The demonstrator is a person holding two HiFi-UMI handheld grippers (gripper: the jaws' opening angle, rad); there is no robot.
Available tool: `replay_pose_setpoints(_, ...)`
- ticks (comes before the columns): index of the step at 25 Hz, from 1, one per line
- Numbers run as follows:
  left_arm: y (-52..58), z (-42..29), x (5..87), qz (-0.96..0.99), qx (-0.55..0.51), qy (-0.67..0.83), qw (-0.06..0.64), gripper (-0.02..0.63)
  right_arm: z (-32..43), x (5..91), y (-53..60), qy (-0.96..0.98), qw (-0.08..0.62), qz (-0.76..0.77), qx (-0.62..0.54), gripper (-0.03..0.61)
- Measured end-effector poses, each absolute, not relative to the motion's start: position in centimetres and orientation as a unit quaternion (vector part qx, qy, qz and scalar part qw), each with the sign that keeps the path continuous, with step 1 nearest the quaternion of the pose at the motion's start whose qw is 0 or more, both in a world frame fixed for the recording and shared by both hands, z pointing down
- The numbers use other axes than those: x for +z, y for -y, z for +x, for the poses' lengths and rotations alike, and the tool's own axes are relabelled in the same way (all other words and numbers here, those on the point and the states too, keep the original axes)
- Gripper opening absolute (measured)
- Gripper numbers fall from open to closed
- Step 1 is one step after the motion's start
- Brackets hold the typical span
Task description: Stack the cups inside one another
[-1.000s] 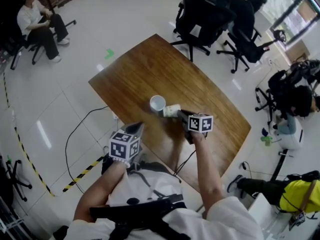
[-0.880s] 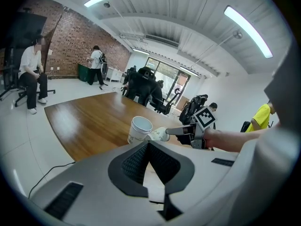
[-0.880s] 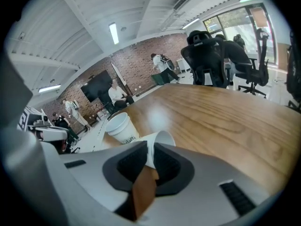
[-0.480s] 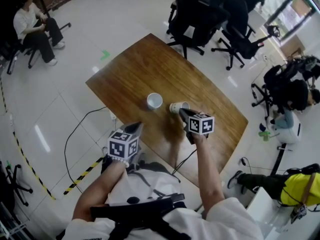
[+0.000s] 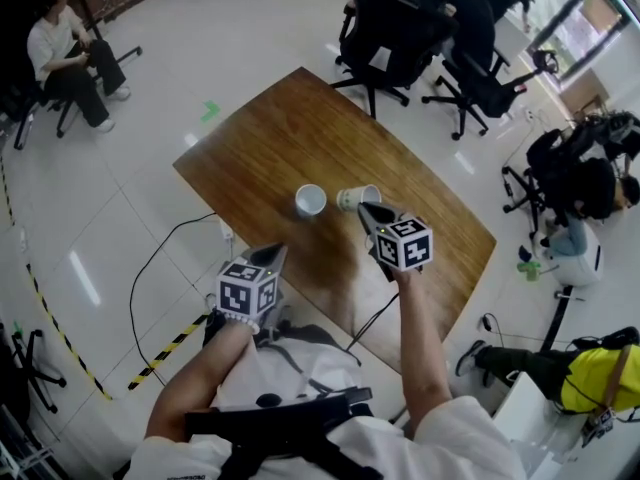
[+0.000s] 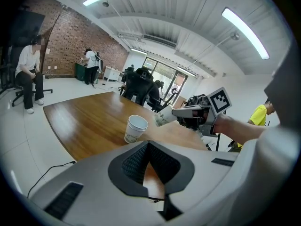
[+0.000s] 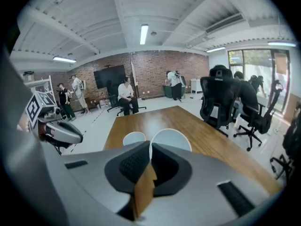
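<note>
Head view: pinching a tilted cup (image 5: pixel 357 197) by its rim in the right tool (image 5: pixel 368 208), holding it above the desk (image 5: pixel 270 138), just beside the standing cup (image 5: pixel 310 199). Lying near level, base aiming at the standing cup, mouth facing the tool. Probably handling light, thin and crushable, suiting a gentle rim pinch. Keeping the left tool (image 5: pixel 272 256) clenched on nothing.

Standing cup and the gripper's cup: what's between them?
Nothing; just bare tabletop shows between the standing cup and the held cup in the head view.
</note>
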State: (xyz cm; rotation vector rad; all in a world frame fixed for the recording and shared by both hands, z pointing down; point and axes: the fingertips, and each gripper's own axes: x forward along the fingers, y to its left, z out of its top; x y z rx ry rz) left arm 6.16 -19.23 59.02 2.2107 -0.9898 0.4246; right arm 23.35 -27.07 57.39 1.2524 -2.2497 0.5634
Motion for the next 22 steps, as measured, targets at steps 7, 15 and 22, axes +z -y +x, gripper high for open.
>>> replay_pose_setpoints(7,19.8,5.9,58.7,0.844,0.156,0.387,0.336,-0.004,20.6,53.2,28.2,0.849,0.245,0.440,0.160,0.018)
replay_pose_setpoints(15,20.5,5.4,58.6,0.841,0.148,0.396,0.338,-0.005,16.4,53.5,28.5,0.871,0.264,0.387,0.148,0.018)
replay_pose_setpoints(22,20.7,4.7,58.7,0.834,0.140,0.405,0.347,-0.005,14.1,56.1,28.3,0.869,0.325,0.352,0.123,0.018)
